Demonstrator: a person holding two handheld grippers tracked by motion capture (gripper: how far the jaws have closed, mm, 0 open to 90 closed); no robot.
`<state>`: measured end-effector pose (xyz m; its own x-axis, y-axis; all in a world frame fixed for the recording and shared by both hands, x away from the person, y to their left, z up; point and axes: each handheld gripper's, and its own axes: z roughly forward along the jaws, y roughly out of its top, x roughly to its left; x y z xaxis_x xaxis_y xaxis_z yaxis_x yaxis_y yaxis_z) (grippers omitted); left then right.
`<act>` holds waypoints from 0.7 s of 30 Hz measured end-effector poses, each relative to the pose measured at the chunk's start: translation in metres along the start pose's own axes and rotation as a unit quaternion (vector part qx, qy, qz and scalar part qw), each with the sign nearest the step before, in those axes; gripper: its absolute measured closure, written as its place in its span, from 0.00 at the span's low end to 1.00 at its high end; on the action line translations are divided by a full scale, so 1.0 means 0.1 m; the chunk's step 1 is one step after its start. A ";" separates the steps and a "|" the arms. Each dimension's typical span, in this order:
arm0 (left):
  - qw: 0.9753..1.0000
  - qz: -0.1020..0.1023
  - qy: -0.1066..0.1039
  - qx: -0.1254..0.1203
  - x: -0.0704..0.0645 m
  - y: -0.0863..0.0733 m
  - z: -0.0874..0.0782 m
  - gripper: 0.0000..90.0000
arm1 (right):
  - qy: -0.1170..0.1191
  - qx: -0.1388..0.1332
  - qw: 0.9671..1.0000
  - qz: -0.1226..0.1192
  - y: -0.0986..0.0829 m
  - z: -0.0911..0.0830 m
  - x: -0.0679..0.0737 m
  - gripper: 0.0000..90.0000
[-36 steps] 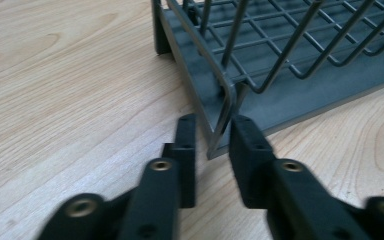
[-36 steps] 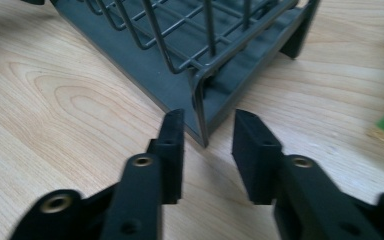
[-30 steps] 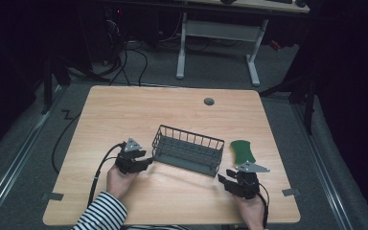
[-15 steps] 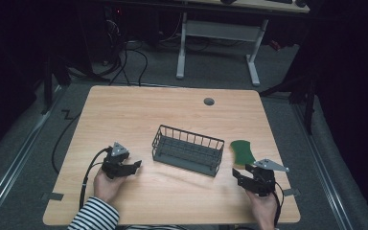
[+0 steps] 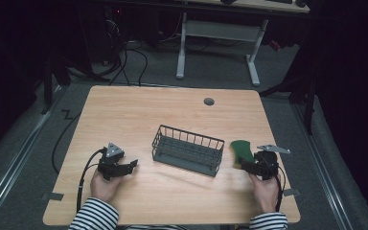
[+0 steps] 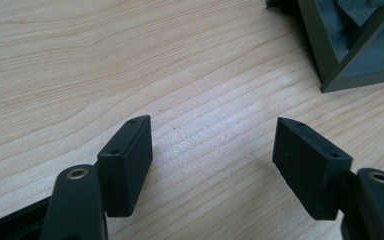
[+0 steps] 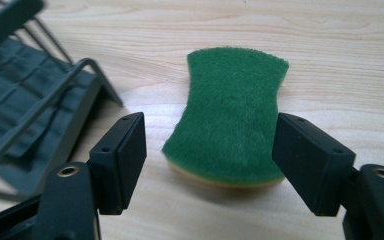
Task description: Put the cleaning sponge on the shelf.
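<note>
A green sponge (image 7: 232,112), waisted in outline with a fuzzy scouring top and a thin yellow layer beneath, is seen lying flat on the pale wood-grain bench (image 5: 139,115), right of centre in the high view, just beside a dark wire basket (image 5: 188,150). The right gripper (image 7: 210,160) is held with its blocky black jaws spread wide on either side of the sponge's near end, not closed on it. The left gripper (image 6: 212,160) is likewise released over bare wood. The basket is cut off in both gripper views.
</note>
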<state>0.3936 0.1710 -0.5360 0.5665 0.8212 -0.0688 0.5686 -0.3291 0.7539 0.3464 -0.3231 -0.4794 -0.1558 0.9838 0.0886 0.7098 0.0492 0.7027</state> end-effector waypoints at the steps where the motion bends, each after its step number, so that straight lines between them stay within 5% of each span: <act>1: 1.000 0.002 0.002 0.001 -0.01 0.00 0.00 0.36 | -0.004 0.008 1.000 0.000 0.03 0.03 0.00 0.32; 4: 1.000 0.008 0.004 0.003 -0.02 0.00 0.01 0.35 | -0.008 0.053 0.999 0.003 0.17 0.14 0.00 0.30; 9: 1.000 0.008 0.003 0.003 -0.02 0.01 0.01 0.35 | -0.038 0.088 0.995 -0.001 0.33 0.23 -0.02 0.25; 21: 1.000 0.020 0.012 0.008 -0.05 0.01 0.02 0.33 | -0.054 0.136 0.989 0.007 0.46 0.45 -0.05 0.17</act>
<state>0.3929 0.1651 -0.5362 0.5753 0.8176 -0.0231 0.5549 -0.3694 0.7454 0.4110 -0.3180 -0.4790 -0.0809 0.9967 0.0103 0.8723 0.0658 0.4846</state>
